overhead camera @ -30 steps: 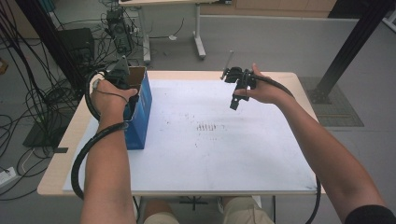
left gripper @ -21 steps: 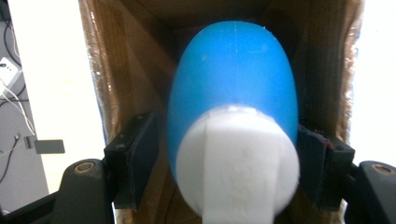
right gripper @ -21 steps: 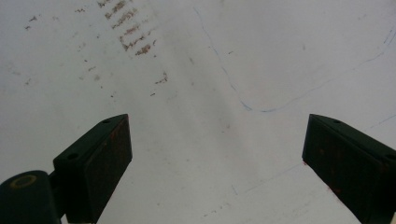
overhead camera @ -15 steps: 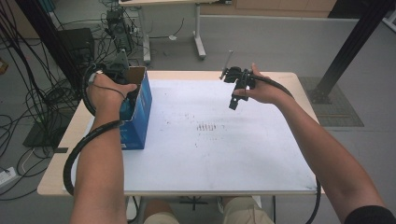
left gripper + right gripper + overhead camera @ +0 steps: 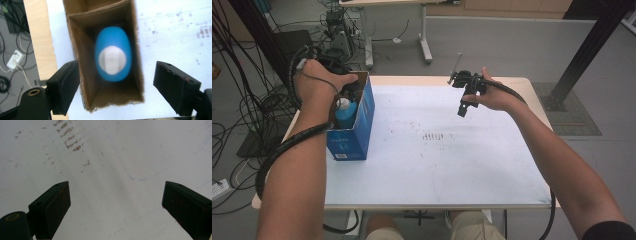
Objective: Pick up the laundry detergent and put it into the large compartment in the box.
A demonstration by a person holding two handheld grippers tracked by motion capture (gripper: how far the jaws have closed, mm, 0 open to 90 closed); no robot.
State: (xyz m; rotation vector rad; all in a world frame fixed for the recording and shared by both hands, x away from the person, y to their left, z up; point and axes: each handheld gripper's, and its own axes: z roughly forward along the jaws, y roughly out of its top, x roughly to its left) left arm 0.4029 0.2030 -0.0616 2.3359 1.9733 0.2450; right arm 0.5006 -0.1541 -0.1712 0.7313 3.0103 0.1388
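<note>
An open blue cardboard box (image 5: 354,125) stands at the table's left side. Upright inside it is a blue bottle (image 5: 346,111) with a white cap (image 5: 112,60). My left gripper (image 5: 351,90) hovers right above the box and looks straight down into it (image 5: 85,75). Its jaws have just been opening; the left gripper (image 5: 116,75) is open, both pads well clear of the bottle (image 5: 113,40) below. My right gripper (image 5: 463,106) hangs over the far middle of the table, open (image 5: 115,192), with nothing between its pads.
The white table sheet (image 5: 462,165) carries brown smudges (image 5: 434,136) near its middle and a faint blue pen line (image 5: 135,178). Cables (image 5: 242,120) lie on the floor to the left. Another table's leg (image 5: 424,35) stands behind, a black post (image 5: 592,45) at right.
My left hand has lifted up out of the box and its jaws have spread apart. The blue bottle stays standing in the box. The right hand has kept still.
</note>
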